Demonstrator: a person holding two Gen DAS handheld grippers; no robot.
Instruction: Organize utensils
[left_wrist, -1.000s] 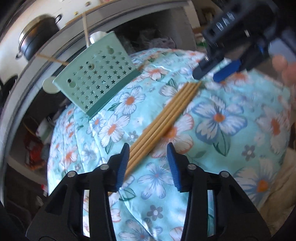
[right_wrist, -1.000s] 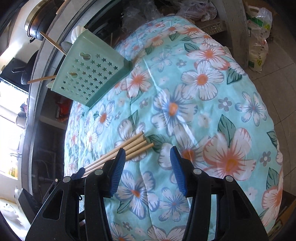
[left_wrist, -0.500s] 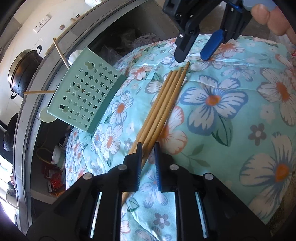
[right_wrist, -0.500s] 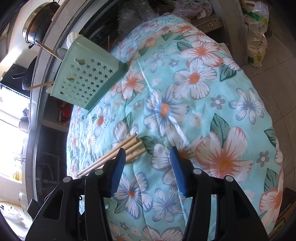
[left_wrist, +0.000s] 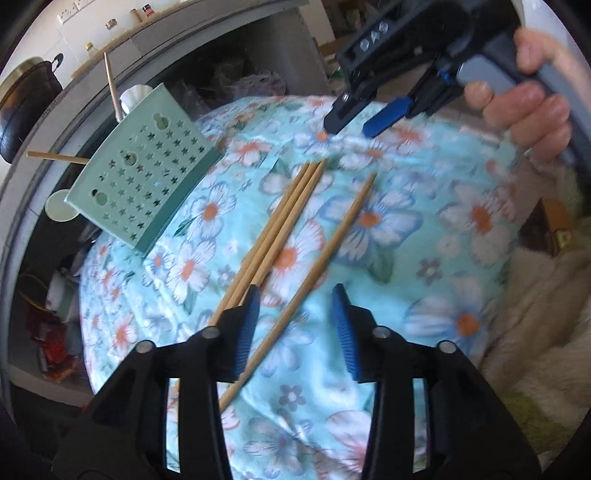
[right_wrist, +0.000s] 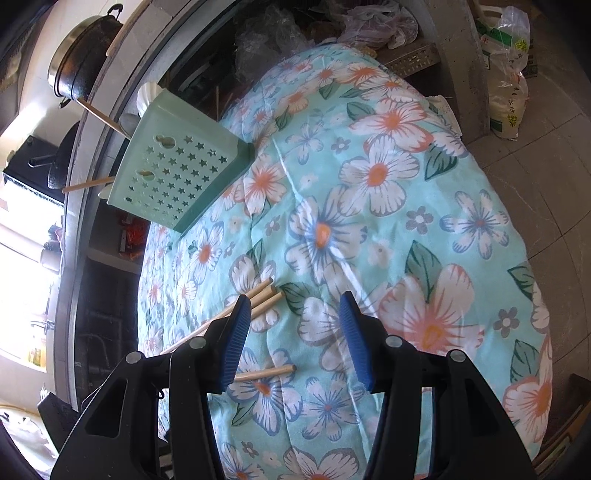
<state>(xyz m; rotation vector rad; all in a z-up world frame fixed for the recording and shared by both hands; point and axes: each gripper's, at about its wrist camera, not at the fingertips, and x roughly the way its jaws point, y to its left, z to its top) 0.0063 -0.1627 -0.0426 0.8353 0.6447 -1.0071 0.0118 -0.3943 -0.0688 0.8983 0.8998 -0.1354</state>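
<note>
Three bamboo chopsticks (left_wrist: 280, 221) lie bundled on the floral cloth (left_wrist: 461, 221). One single chopstick (left_wrist: 325, 254) lies apart to their right, its near end between my left gripper's fingers. My left gripper (left_wrist: 297, 328) is open above that end and holds nothing. A mint-green utensil holder (left_wrist: 144, 177) with star holes stands at the back left, with chopsticks and a white spoon in it. My right gripper (right_wrist: 291, 336) is open and empty; chopstick tips (right_wrist: 266, 291) lie by its left finger and the single chopstick's tip (right_wrist: 266, 373) lies low between its fingers. The holder also shows in the right wrist view (right_wrist: 177, 173).
A black pot (left_wrist: 26, 107) sits on the grey counter behind the holder. Bags (right_wrist: 506, 66) stand on the floor past the cloth's far right edge. The right gripper and the hand holding it (left_wrist: 524, 96) hang over the cloth's far side.
My left gripper has opened after being nearly shut on the chopsticks. One chopstick now lies apart from the other three. The right gripper has stayed open.
</note>
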